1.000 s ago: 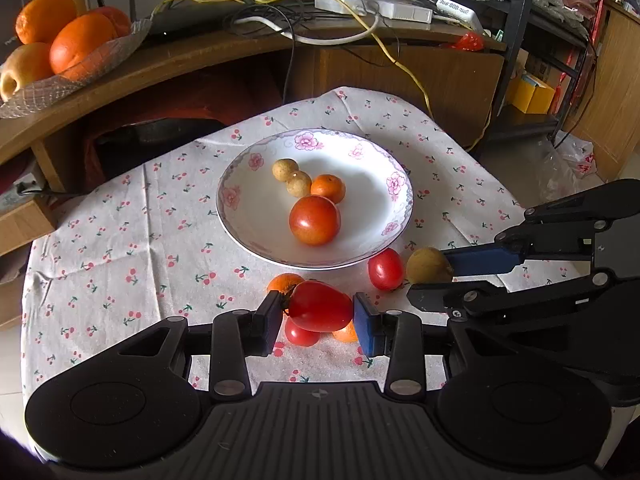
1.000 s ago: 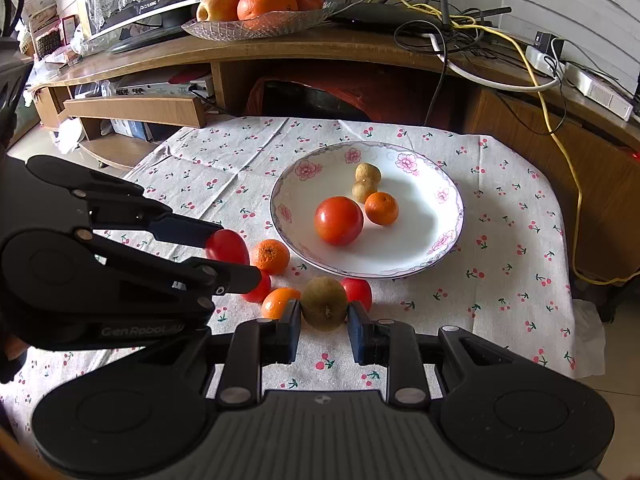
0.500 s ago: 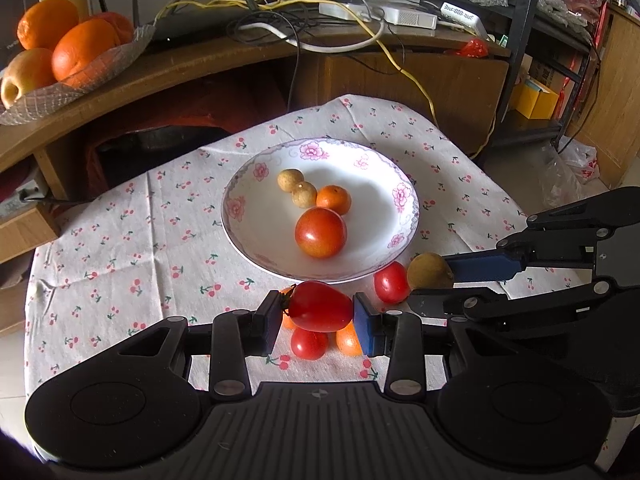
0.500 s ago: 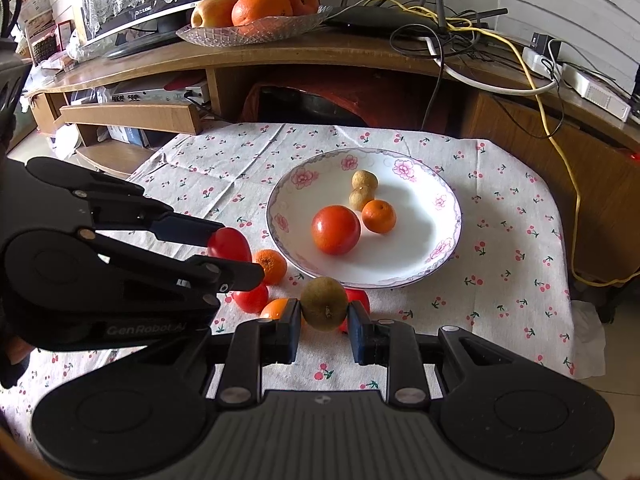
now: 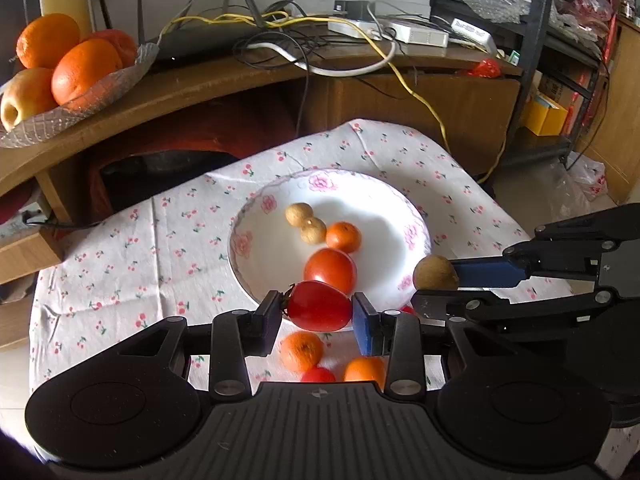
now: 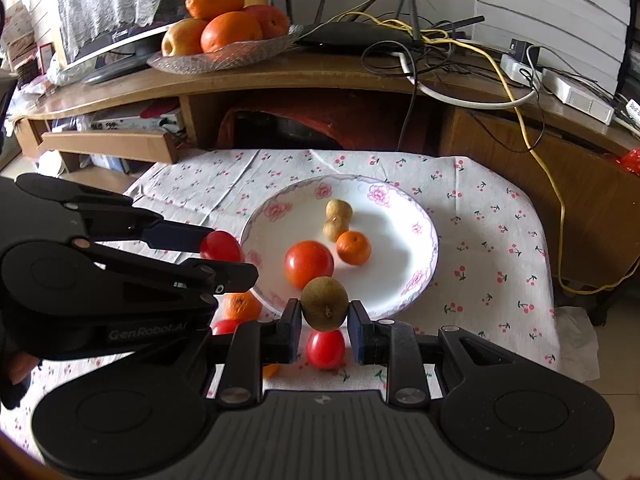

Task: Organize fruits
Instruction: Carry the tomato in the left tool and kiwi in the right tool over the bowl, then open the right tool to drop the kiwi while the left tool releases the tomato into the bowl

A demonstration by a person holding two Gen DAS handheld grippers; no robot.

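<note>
My left tool [image 5: 316, 314]: closed partway on a long red tomato [image 5: 319, 305], pinched end to end at the lower centre of the left view, over the near rim of the bowl.
My right tool [image 6: 324, 318]: closed partway on a brown kiwi [image 6: 324, 302], lower centre of the right view, also over the near rim.
Each from the other side: the tomato shows at centre left of the right view, the kiwi at centre right of the left view.
Bowl [image 6: 428, 256]: white with pink flowers, mid-frame on the table's cherry-print cloth [image 6: 492, 248].
In the bowl: a round tomato [image 6: 309, 263], a small orange [image 6: 353, 247], two tan longans [image 6: 337, 219] touching.
On the cloth under my tools: a small tomato [image 6: 325, 348], a mandarin [image 5: 301, 350], another orange fruit [image 5: 365, 372] and another red one [image 5: 318, 375].
Behind: a wooden shelf [image 6: 320, 76] with a glass fruit dish [image 6: 224, 58] at upper left, and tangled cables [image 6: 452, 52] at upper right.
</note>
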